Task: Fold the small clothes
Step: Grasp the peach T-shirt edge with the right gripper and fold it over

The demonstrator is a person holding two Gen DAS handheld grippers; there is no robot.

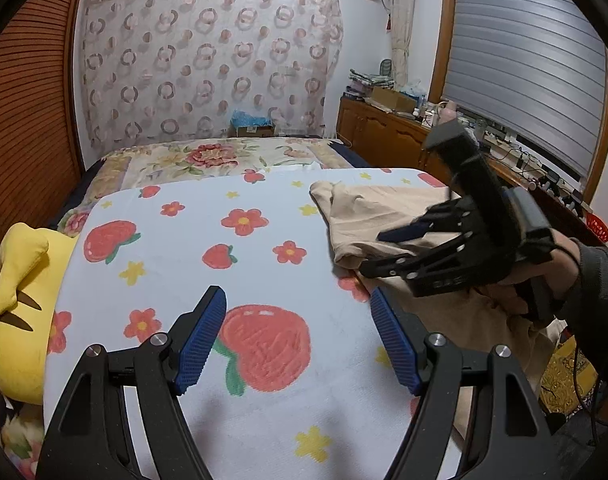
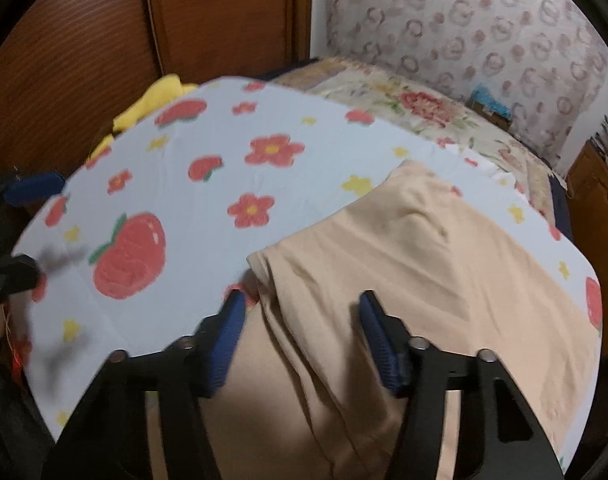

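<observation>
**Open Fingers Poised Over a Beige Garment**

Fingers of both grippers are seen spread wide with nothing held between them. The left gripper [image 1: 298, 340] is held over bare fruit-and-flower blanket [image 1: 208, 240], beside the garment's left edge; the right gripper [image 2: 300, 340] is held directly above the beige garment [image 2: 424, 264], its pads on either side of a lengthwise crease. Whether the right pads touch the cloth cannot be told.

The garment is laid on the blanket's right half, its near end draped over the blanket's front edge. It is judged to be light, thin and limp: soft ridges and a raised bump are seen near its far end, and its left edge appears doubled over. Little resistance is to be expected, though the fabric may slide or bunch when pulled. A pinch at the doubled left edge or at a far corner would be best taken.

Much is cut off: the garment's near end is hidden beneath the right gripper, so its type cannot be made out. A yellow plush toy [image 1: 20, 280] is partly seen at the blanket's left edge.
</observation>
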